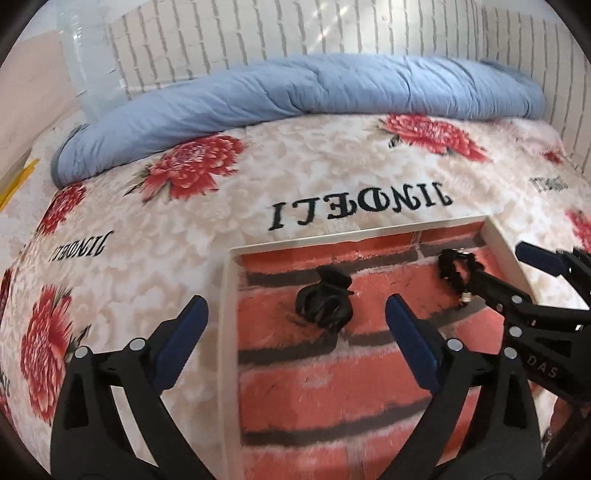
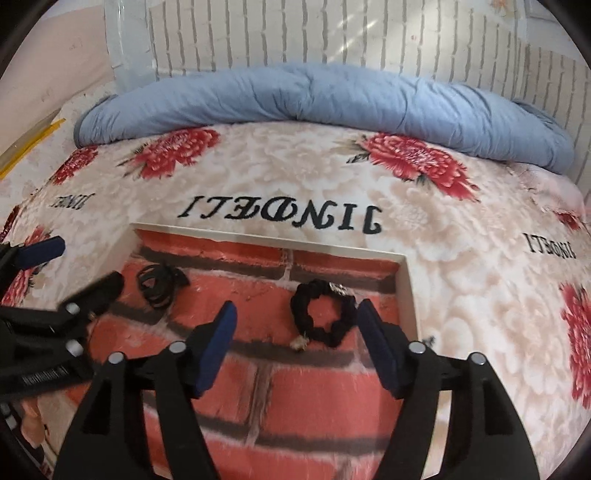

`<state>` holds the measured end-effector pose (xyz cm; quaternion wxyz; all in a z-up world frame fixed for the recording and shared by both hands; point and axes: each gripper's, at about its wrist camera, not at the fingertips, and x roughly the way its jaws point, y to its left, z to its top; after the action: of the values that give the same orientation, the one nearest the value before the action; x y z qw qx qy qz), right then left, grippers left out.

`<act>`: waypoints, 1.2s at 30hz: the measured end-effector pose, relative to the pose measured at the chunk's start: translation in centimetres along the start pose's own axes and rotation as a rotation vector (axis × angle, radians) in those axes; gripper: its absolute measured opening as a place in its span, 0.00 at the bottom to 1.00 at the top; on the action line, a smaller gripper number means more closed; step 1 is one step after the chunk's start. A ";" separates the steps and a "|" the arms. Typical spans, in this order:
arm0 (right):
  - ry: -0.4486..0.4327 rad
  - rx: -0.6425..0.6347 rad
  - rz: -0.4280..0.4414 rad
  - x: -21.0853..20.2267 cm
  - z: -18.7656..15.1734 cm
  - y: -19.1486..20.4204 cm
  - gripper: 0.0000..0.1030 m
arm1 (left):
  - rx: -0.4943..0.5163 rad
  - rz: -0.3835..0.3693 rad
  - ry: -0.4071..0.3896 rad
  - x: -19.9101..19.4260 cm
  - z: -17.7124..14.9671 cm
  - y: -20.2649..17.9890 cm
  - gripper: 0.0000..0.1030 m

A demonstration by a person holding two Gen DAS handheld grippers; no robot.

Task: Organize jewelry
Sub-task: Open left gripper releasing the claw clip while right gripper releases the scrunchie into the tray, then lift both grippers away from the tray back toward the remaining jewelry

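A shallow tray with a white rim [image 1: 226, 295] and a red brick-pattern lining lies on a flowered blanket. A black hair claw clip [image 1: 325, 302] rests on the lining towards its left side. A black braided band with small metal charms [image 2: 323, 314] lies near the tray's right wall [image 2: 406, 291]. My left gripper [image 1: 295, 308] hangs open above the clip without touching it. My right gripper [image 2: 297, 308] is open above the band, with nothing between its pads. Each gripper also shows at the edge of the other's view: the right gripper [image 1: 493, 266] and the left gripper [image 2: 90, 262].
A rolled blue quilt [image 1: 295, 88] lies along the far side of the blanket [image 1: 295, 173], against a white brick-pattern wall [image 2: 295, 33]. A clear plastic container [image 1: 88, 62] stands at the far left. Yellow strips [image 2: 33, 142] lie at the left edge.
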<state>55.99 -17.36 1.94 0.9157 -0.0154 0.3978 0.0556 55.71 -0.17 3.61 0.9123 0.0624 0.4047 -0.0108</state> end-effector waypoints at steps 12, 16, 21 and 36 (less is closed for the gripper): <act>-0.077 0.080 -0.026 -7.6 -9.2 -1.7 0.66 | -0.033 0.011 -0.078 -8.5 -8.8 1.2 0.95; -0.135 0.064 -0.059 -10.3 -12.7 -2.0 0.66 | -0.057 0.000 -0.138 -11.3 -11.7 1.2 0.95; -0.218 0.062 -0.099 -13.5 -16.5 -2.6 0.66 | -0.107 0.041 -0.221 -14.4 -15.9 1.3 0.95; -0.240 0.116 -0.144 -17.7 -22.9 -6.4 0.66 | -0.129 0.044 -0.294 -18.3 -22.3 0.8 0.95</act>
<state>28.13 -27.00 -0.92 0.9577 0.0159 0.2857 -0.0318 27.02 2.77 2.39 0.9638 0.0104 0.2650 0.0258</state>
